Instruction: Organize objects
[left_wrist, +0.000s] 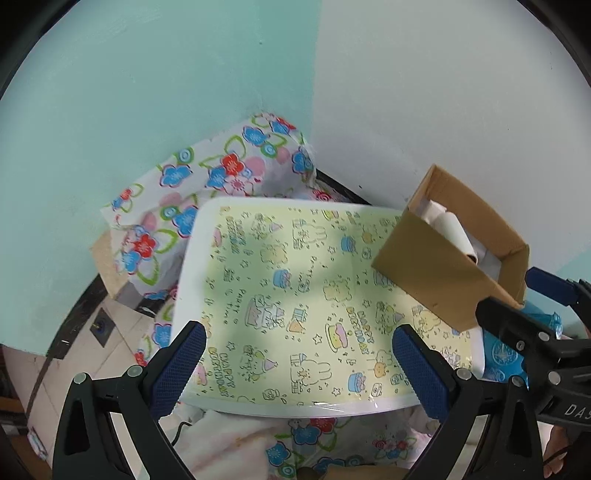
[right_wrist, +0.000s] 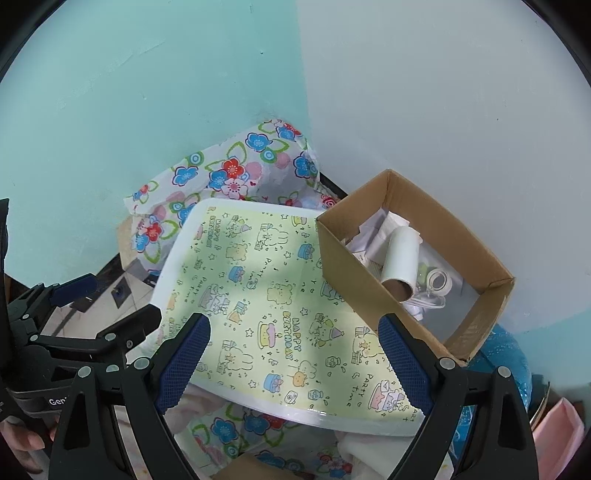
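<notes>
Left gripper (left_wrist: 299, 363) and right gripper (right_wrist: 293, 354) hover side by side, jaws spread wide, gripping nothing.

The left gripper (left_wrist: 299, 363) hangs spread wide above a yellow birthday-print board (left_wrist: 295, 295); a cardboard box (left_wrist: 448, 254) holding a white roll (left_wrist: 456, 232) sits on its right edge.

Teal and white walls (left_wrist: 147, 92) meet above a tiled floor (left_wrist: 85, 354).
</notes>
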